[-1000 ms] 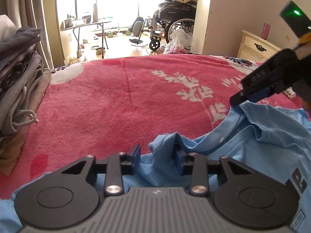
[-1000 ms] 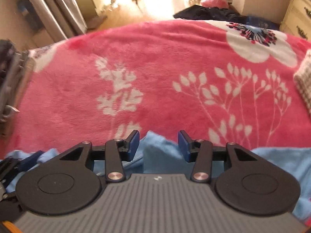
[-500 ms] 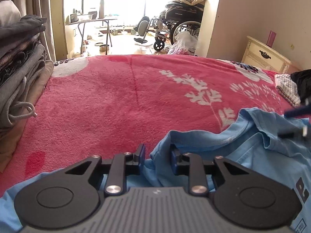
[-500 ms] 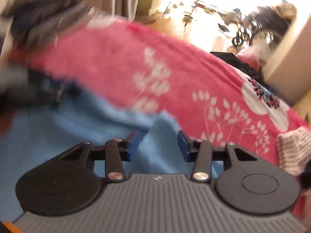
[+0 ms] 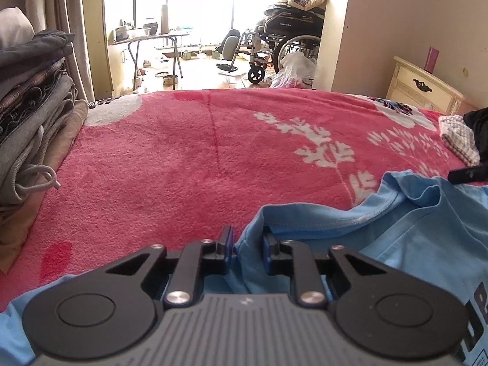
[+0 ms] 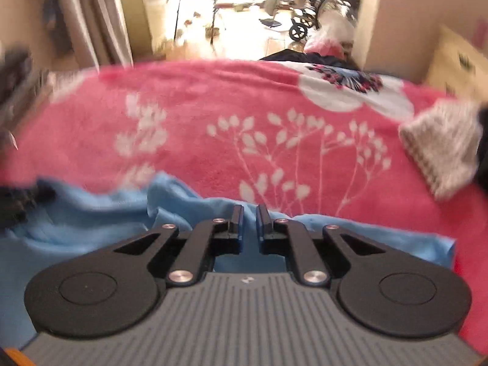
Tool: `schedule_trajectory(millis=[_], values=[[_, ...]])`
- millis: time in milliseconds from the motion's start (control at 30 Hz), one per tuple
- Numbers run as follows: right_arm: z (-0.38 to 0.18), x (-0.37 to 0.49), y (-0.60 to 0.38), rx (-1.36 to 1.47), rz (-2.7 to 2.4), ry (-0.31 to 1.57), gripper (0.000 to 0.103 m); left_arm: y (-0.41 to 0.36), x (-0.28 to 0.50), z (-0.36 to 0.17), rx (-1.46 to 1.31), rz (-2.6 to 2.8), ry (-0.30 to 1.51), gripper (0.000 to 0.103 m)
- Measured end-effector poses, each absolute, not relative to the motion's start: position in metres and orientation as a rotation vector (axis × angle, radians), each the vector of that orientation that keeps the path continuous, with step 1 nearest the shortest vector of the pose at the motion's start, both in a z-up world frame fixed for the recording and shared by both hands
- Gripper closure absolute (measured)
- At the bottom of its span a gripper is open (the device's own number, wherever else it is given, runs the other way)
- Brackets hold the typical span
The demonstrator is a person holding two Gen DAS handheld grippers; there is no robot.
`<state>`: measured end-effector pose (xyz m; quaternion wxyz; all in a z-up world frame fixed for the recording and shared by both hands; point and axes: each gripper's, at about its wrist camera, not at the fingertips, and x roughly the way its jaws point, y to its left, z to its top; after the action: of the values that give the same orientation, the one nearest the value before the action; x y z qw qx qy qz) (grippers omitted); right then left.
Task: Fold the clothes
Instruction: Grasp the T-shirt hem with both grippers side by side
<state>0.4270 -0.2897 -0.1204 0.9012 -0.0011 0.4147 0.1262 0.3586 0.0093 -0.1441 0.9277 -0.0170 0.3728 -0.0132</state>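
Blue T-shirt (image 5: pixel 427 231) lies crumpled at the near edge of the bed, on a red fleece blanket (image 5: pixel 183 158) with white leaf prints; neckline faces the far side, a dark printed letter shows at the near right.

Left hand-held gripper (image 5: pixel 247 238): jaws narrow, have just been closing, with a raised fold of the shirt's shoulder edge between the pads; the cloth looks pinched. Right hand-held gripper (image 6: pixel 250 216): jaws have just been closing to almost together, a thin ridge of the blue fabric between them; the view is blurred, but the pads appear to press on it. In the left wrist view its dark tip (image 5: pixel 468 174) shows at the far right, just beside the shirt's other shoulder.

Step in hand, as judged: taking hold of both shoulders before lifting and spreading the garment flat. No fold is made yet. Next move calls for both grips to be secure, then an even lift and pull apart to take out the wrinkles.

Materials: thin, limp cotton jersey with a stitched ribbed collar; plush, napped blanket likely to drag on the cloth. A stack of folded grey and dark garments (image 5: pixel 30 116) stands far left; a checked cloth (image 5: pixel 457 140) lies far right.
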Motion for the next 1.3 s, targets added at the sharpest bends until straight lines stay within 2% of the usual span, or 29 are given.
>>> schedule_trajectory(millis=[67,200,333,467,500,567,600,800,1000,1100,1133,1200,1300], values=[[-0.115,0.426,-0.295,0.079,0.295,0.856,0.092,0.009,0.359,-0.145,-0.032,-0.023,0.762,0.083],[-0.108,0.434,-0.264,0.004,0.365,0.875,0.07,0.007,0.359,-0.146,-0.026,-0.014,0.759,0.083],[-0.109,0.447,-0.227,-0.097,0.417,0.907,0.055,0.006,0.36,-0.146,-0.029,-0.003,0.758,0.083],[-0.124,0.458,-0.204,-0.202,0.409,0.962,0.055,0.005,0.361,-0.146,-0.029,0.008,0.751,0.083],[-0.129,0.46,-0.201,-0.239,0.393,0.972,0.058,0.005,0.361,-0.146,-0.029,0.011,0.749,0.084],[-0.134,0.462,-0.201,-0.286,0.35,0.98,0.072,0.005,0.362,-0.146,-0.032,0.022,0.743,0.086],[-0.133,0.463,-0.206,-0.267,0.319,0.972,0.091,0.005,0.362,-0.146,-0.034,0.028,0.739,0.087],[-0.127,0.457,-0.234,-0.142,0.224,0.871,0.095,0.0,0.363,-0.146,-0.014,0.062,0.716,0.088],[-0.132,0.459,-0.243,-0.037,0.143,0.774,0.095,-0.005,0.372,-0.149,-0.018,0.11,0.714,0.088],[-0.143,0.468,-0.249,0.055,0.124,0.791,0.092,-0.007,0.374,-0.151,-0.005,0.124,0.711,0.084],[-0.148,0.471,-0.251,0.077,0.111,0.798,0.086,-0.007,0.375,-0.152,-0.002,0.129,0.711,0.082],[-0.153,0.478,-0.261,0.176,0.135,0.821,0.083,-0.006,0.375,-0.152,0.002,0.134,0.711,0.079],[-0.153,0.485,-0.28,0.345,0.202,0.846,0.06,-0.003,0.375,-0.151,0.001,0.141,0.711,0.072]])
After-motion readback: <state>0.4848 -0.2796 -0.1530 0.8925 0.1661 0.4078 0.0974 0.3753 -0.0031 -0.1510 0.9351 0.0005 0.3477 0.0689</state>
